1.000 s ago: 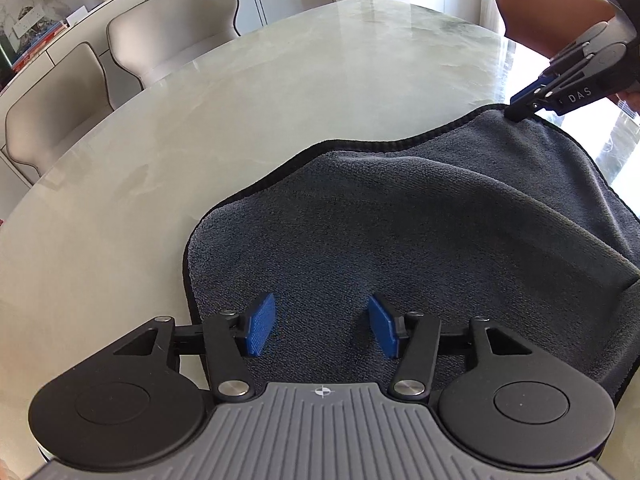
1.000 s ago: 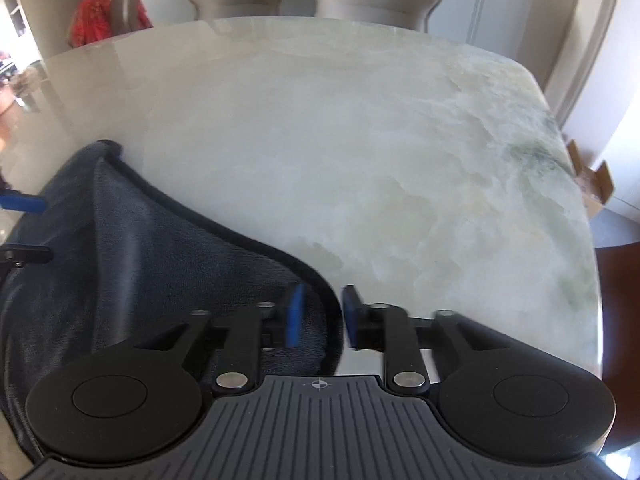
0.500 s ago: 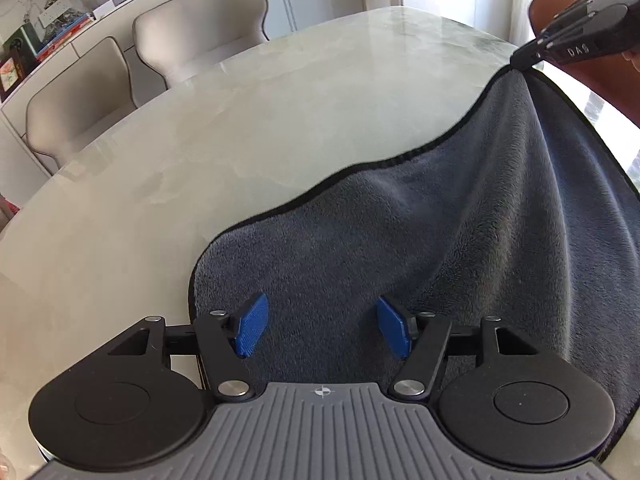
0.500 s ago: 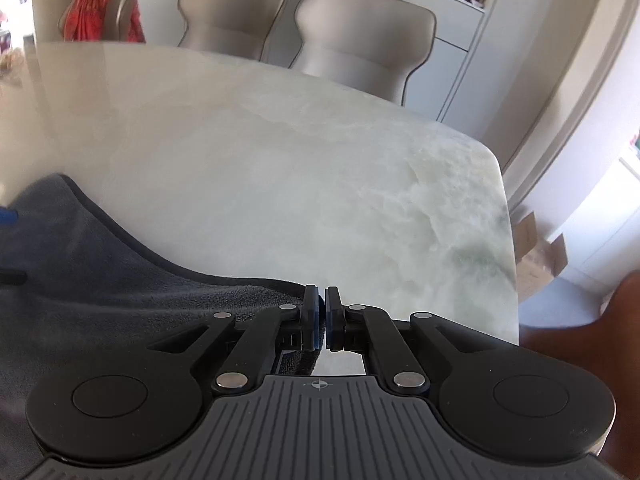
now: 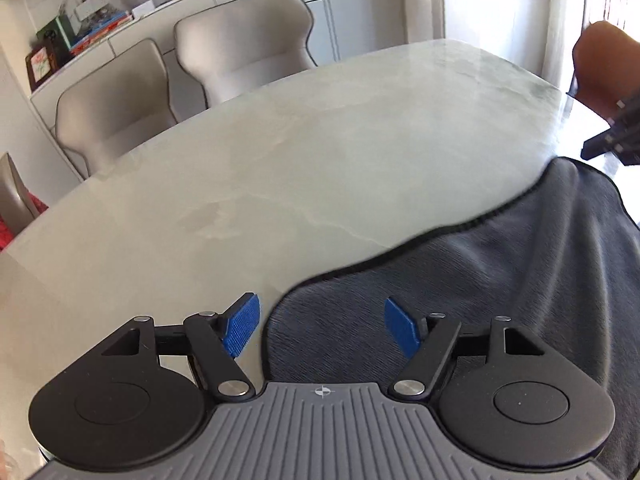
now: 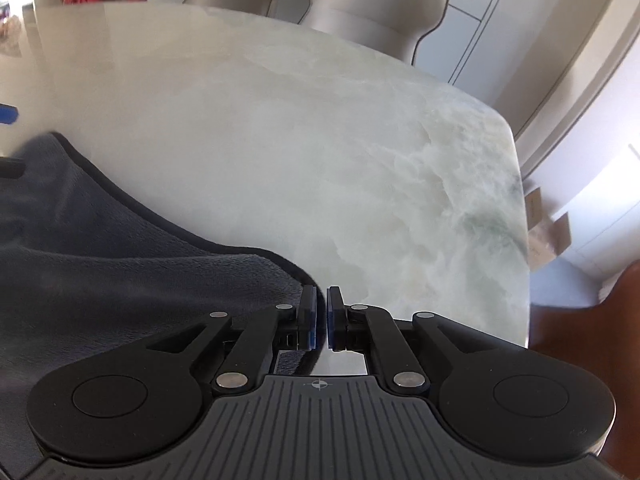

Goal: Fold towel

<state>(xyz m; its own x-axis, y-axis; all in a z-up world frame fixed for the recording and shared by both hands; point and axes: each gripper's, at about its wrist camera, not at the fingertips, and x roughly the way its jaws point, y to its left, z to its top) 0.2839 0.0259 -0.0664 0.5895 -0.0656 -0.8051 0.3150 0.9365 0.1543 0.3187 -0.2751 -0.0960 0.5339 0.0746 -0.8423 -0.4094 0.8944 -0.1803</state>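
A dark grey towel (image 5: pixel 500 280) with a black hem lies on the pale marble table (image 5: pixel 320 152). My left gripper (image 5: pixel 322 328) is open, its blue pads astride the towel's near left corner. My right gripper (image 6: pixel 321 318) is shut on the towel's corner (image 6: pixel 296 276), with the hem running between its pads. The towel (image 6: pixel 100 264) spreads to the left in the right wrist view. The right gripper also shows at the right edge of the left wrist view (image 5: pixel 616 140), above the towel's far corner.
Two beige chairs (image 5: pixel 240 40) stand at the table's far side, with a sideboard behind them. A brown chair (image 5: pixel 600 68) stands at the right end. The table's right edge (image 6: pixel 520 200) drops to the floor, where a cardboard box (image 6: pixel 548 232) sits.
My right gripper closed on the towel's corner and lifted it, then came lower. My left gripper opened wider and shifted left, so the towel's near left corner now lies between its pads.
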